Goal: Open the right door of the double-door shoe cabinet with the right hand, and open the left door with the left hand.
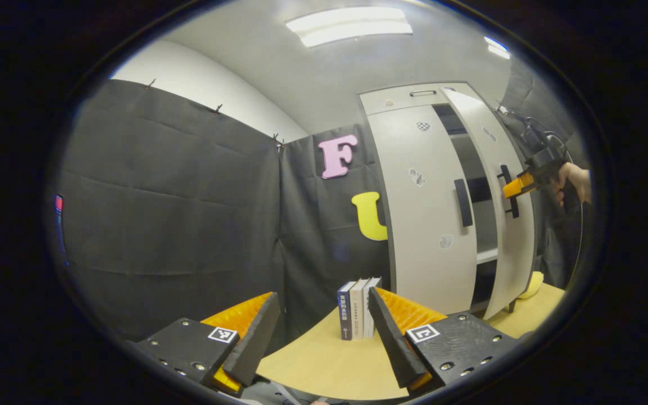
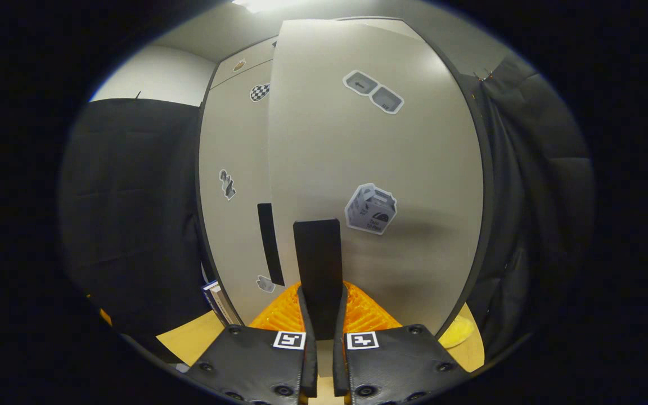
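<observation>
A pale grey double-door shoe cabinet (image 1: 414,101) stands at the table's far end. Its right door (image 1: 498,185) is swung partly out, showing dark shelves behind it. In the right gripper view that door (image 2: 380,157) looms close, and my right gripper (image 2: 321,306) is shut on its black vertical handle (image 2: 317,253). The left gripper view shows that same gripper (image 1: 518,184) at the handle, held by a hand (image 1: 574,183). The left door (image 1: 425,214) is closed, its black handle (image 1: 463,202) untouched. My left gripper (image 1: 324,332) hangs open over the near table, well short of the cabinet.
Three books (image 1: 359,308) stand upright on the wooden table (image 1: 324,365) just left of the cabinet. A yellow object (image 1: 533,284) lies at the cabinet's right foot. Black cloth walls close in on the left and right.
</observation>
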Demonstrator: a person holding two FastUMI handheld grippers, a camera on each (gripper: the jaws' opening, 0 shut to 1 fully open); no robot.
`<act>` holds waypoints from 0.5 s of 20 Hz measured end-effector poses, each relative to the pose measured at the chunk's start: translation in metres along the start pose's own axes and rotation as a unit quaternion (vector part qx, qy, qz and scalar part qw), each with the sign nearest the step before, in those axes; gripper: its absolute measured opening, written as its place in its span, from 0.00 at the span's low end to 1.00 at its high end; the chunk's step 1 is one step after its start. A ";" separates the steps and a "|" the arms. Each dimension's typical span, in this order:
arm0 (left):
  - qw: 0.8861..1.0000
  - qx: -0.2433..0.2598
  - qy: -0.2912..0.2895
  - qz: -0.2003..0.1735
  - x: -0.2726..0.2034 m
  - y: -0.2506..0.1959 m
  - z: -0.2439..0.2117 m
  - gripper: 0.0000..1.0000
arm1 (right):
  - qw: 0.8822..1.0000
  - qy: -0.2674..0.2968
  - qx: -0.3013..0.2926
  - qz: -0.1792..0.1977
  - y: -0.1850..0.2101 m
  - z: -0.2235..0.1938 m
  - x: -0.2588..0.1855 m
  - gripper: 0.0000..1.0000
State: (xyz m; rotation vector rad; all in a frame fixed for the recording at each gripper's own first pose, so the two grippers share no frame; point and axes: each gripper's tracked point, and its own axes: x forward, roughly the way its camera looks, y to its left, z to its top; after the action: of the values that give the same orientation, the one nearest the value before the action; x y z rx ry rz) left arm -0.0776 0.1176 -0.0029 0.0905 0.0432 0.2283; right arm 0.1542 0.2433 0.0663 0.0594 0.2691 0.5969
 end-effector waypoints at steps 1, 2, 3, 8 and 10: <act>1.000 0.000 0.000 -0.002 0.001 -0.003 0.001 0.93 | 1.000 0.001 -0.001 0.002 -0.001 -0.001 -0.004 0.10; 1.000 -0.001 0.000 -0.003 0.000 -0.003 0.001 0.93 | 1.000 0.001 -0.003 0.004 -0.002 -0.002 -0.007 0.10; 1.000 -0.001 -0.001 -0.005 -0.001 -0.004 0.002 0.93 | 1.000 0.002 -0.003 0.006 -0.003 -0.003 -0.011 0.13; 1.000 0.002 0.000 -0.015 0.002 -0.020 0.001 0.93 | 1.000 0.003 -0.007 0.014 -0.010 -0.005 -0.029 0.12; 1.000 0.000 0.001 -0.018 0.004 -0.025 -0.001 0.91 | 1.000 0.004 -0.009 0.017 -0.015 -0.006 -0.039 0.13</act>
State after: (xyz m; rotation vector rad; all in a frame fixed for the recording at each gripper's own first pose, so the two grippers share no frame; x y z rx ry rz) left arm -0.0678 0.0943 -0.0064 0.0894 0.0477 0.1916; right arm 0.1296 0.2086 0.0680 0.0455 0.2708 0.6339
